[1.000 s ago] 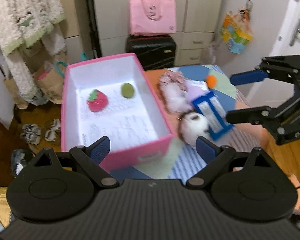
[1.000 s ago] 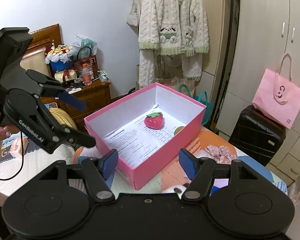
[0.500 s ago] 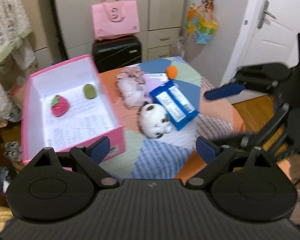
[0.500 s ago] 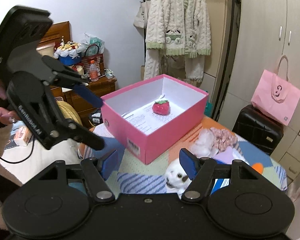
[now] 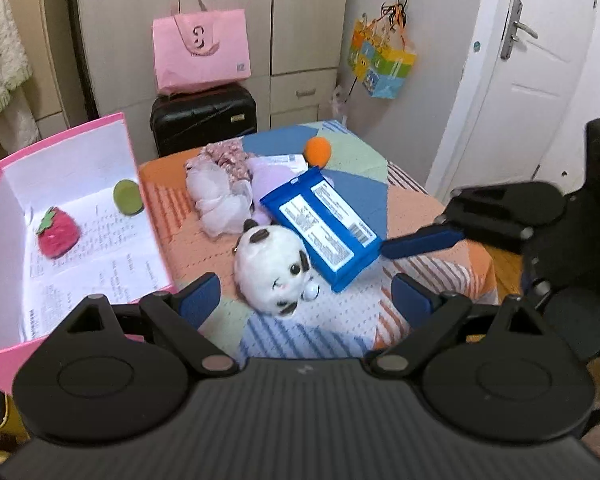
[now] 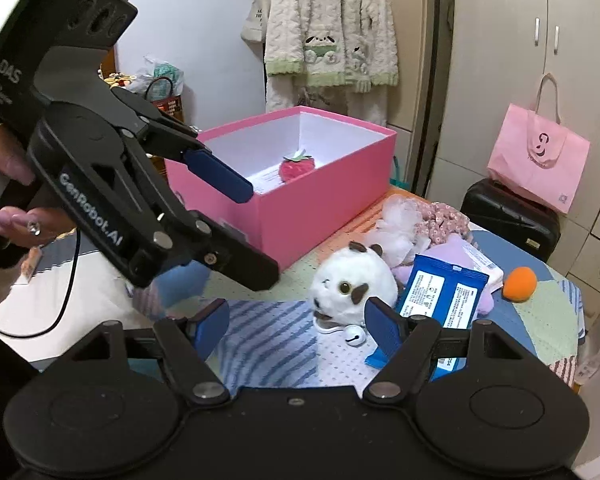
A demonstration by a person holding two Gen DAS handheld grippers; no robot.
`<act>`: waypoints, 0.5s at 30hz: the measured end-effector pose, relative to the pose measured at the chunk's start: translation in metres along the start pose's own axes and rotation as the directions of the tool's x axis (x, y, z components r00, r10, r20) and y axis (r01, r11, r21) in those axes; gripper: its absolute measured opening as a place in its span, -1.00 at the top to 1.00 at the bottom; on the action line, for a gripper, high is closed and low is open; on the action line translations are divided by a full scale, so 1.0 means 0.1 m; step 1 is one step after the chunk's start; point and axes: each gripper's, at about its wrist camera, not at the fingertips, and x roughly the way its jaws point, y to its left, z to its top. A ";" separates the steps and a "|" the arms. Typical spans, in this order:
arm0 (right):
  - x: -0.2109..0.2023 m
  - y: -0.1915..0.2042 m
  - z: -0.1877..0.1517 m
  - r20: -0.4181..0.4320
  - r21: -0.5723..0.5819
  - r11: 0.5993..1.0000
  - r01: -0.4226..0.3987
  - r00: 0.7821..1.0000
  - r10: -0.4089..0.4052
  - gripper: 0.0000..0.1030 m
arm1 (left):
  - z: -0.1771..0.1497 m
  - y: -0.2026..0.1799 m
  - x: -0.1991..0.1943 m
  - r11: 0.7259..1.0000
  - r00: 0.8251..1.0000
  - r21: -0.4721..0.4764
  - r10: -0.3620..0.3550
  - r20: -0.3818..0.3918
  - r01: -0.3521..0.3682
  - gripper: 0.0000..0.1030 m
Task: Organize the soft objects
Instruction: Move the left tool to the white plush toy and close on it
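pink box (image 5: 4, 168), red strawberry (image 5: 56, 234), white-and-brown plush (image 5: 274, 270), blue packet (image 5: 324, 228)

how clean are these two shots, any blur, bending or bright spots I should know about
Left wrist view: the strawberry plush and pink box smear with motion blur, the right gripper is soft, the door frame bows from the fisheye. Right wrist view: sharper on the white plush, the left gripper looms large, the wall behind it is nearly washed out, corners vignette black.
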 end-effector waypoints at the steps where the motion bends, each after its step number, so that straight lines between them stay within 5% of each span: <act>1: 0.06 -0.02 -0.03 0.000 0.000 1.000 -0.002 1.000 0.002 -0.53 | -0.03 -0.02 0.05 1.000 1.000 -0.003 0.013 0.004 -0.013 -0.80; 15: 0.70 -0.36 -0.36 0.112 0.063 0.995 0.072 0.991 -0.079 -0.54 | -0.14 -0.12 0.58 0.992 0.989 -0.007 0.124 0.078 -0.124 -0.74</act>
